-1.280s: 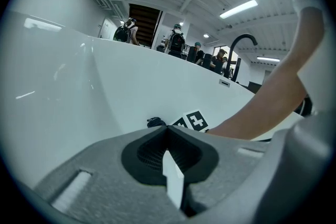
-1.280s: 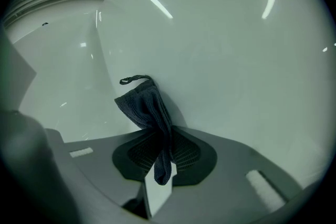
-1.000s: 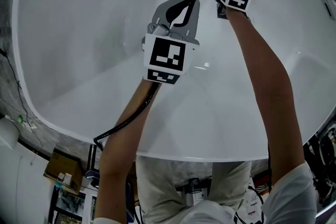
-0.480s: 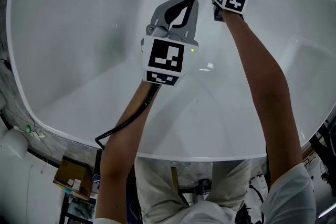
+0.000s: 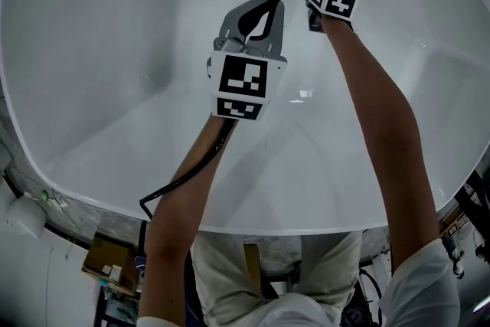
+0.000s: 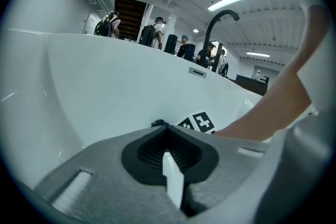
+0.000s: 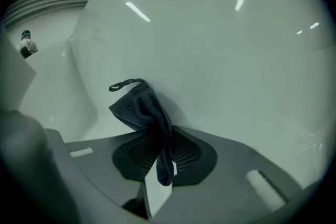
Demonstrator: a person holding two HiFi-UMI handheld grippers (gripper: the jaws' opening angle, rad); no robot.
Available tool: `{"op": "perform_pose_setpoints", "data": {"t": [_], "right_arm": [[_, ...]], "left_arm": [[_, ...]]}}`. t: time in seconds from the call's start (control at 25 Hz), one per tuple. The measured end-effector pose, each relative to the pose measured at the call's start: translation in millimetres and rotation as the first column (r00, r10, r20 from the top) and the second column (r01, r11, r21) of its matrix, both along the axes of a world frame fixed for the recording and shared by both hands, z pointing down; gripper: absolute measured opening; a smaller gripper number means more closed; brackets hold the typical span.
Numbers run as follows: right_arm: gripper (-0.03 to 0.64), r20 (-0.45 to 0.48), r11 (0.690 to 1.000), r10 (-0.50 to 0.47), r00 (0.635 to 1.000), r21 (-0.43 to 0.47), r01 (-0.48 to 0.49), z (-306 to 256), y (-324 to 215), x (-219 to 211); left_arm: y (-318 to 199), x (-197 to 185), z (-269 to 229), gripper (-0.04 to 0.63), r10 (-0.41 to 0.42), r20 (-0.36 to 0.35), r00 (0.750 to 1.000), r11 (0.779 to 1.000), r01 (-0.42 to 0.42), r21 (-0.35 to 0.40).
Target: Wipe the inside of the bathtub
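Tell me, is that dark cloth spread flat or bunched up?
Bunched: the cloth sits crumpled, pinched in the right gripper.

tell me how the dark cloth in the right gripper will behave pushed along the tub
Probably floppy: the cloth droops and folds out of the right gripper. Likely light, with a thin loop. It should glide, since the bathtub wall looks glossy.

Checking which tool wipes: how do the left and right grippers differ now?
The left gripper is shut on nothing; the right gripper is shut on a dark cloth. The right gripper reaches farther, cloth against the bathtub wall; the left gripper is short of it. Both are closed.
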State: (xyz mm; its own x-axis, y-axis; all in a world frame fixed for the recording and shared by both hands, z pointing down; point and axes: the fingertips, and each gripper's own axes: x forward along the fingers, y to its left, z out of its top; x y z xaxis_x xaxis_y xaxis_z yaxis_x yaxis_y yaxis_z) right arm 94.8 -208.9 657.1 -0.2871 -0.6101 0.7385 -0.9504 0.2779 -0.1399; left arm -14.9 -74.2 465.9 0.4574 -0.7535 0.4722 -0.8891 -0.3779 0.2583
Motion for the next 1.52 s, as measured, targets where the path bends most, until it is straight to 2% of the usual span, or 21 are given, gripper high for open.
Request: {"op": "perform_pose_setpoints", "data": {"t": [0.28, 0.4, 0.6, 0.72, 1.24, 1.52], "right_arm": [[0.055, 0.022, 1.0, 0.023, 0.999, -0.002, -0.023, -1.1, 3.3, 23.9], [0.055, 0.027, 1.0, 0.024, 0.999, 0.0, -0.024, -1.6, 1.2, 31.1], [0.057, 0.034, 1.0, 0.019, 0.999, 0.004, -0.019, -12.9, 2.1, 49.5], [0.057, 0.047, 0.999, 0.051, 0.998, 0.013, -0.051, -17.1, -5.0, 62.1], [0.057, 0.058, 0.995, 0.096, 0.994, 0.011, -0.097, -24.1, 2.3, 110.9], [0.057, 0.085, 0.987, 0.16, 0.984, 0.006, -0.161, -31.3, 4.9, 171.6]], "left_arm": [[-5.5, 33.4, 37.1, 0.0, -0.045, -0.069, 0.997, 0.992, 0.036, -0.125], [-11.4, 47.9, 46.6, 0.0, -0.061, -0.082, 0.995, 0.988, 0.048, -0.149], [-9.1, 84.3, 41.6, 0.0, 0.018, -0.036, 0.999, 0.99, -0.023, -0.136], [-12.5, 97.7, 43.0, 0.0, 0.05, -0.022, 0.998, 0.989, -0.053, -0.141], [-7.3, 137.4, 35.0, 0.0, 0.102, 0.005, 0.995, 0.982, -0.1, -0.161], [-12.0, 191.9, 22.8, 0.0, 0.143, 0.02, 0.989, 0.979, -0.139, -0.147]]}}
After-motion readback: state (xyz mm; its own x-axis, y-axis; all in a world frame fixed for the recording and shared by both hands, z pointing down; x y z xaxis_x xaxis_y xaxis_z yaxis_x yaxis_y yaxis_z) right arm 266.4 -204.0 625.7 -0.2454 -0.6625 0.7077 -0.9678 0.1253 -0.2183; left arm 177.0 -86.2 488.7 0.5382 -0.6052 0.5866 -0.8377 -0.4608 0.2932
